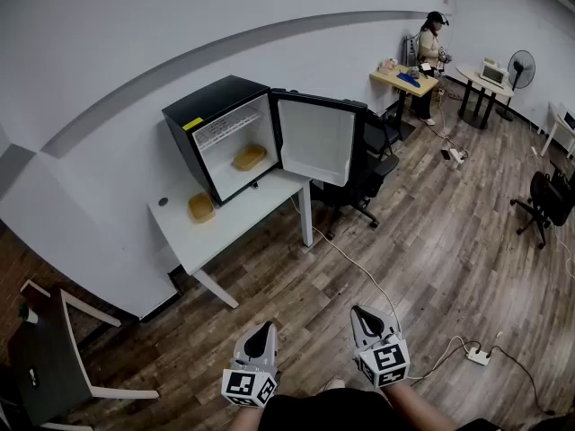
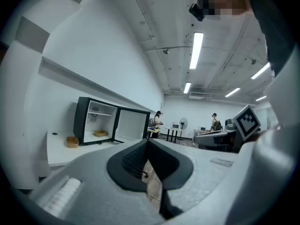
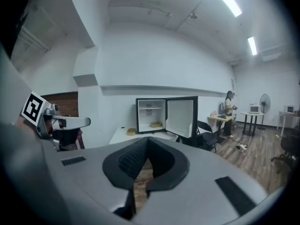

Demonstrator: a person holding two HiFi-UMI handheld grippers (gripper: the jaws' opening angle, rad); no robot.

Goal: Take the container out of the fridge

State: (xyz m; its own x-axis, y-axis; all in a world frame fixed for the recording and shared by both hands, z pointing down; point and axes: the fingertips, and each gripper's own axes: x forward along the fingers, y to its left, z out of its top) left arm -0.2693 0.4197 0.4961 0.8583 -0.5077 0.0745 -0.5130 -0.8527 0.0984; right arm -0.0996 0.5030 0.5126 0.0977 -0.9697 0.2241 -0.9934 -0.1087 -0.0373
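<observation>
Well ahead, container point(image 1: 250, 157) inside fridge point(image 1: 208, 115), far from right hand-held gripper point(image 1: 363, 315).

I stand in an open-plan office or lab: wood floor point(image 1: 431, 268), a swivel chair point(image 1: 546, 200), ceiling strip lights point(image 2: 197, 49), a far bench point(image 1: 404, 81) (a person point(image 1: 431, 48) stands there).

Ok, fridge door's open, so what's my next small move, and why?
Probably walk up to the fridge: the container sits inside with the door open, while the left gripper and right gripper are shut, empty and far from it.
</observation>
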